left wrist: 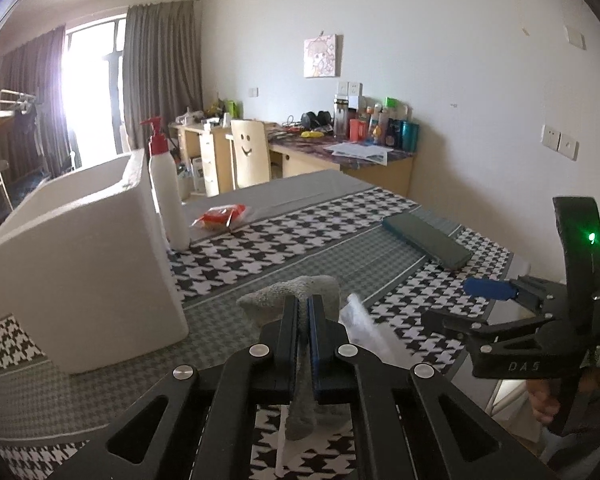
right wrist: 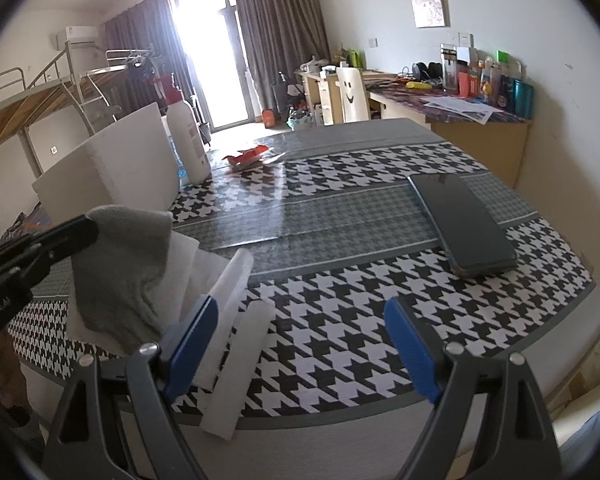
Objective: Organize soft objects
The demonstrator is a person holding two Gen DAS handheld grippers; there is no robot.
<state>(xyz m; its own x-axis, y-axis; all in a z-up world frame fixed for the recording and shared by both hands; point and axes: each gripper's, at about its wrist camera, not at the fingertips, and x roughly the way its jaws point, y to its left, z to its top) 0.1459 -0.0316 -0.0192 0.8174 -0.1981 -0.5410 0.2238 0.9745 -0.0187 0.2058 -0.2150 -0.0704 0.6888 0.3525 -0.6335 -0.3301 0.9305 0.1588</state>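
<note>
My left gripper is shut on a grey sock and holds it above the table; the sock hangs down between the jaws. In the right wrist view the sock dangles from the left gripper at the left. White foam sheets lie on the table under and beside the sock; one also shows in the left wrist view. My right gripper is open and empty, low over the houndstooth tablecloth near the front edge. It appears at the right of the left wrist view.
A white foam box stands at the table's left, with a white pump bottle beside it. A red packet lies behind. A dark flat case lies at the right. A desk and chair stand beyond the table.
</note>
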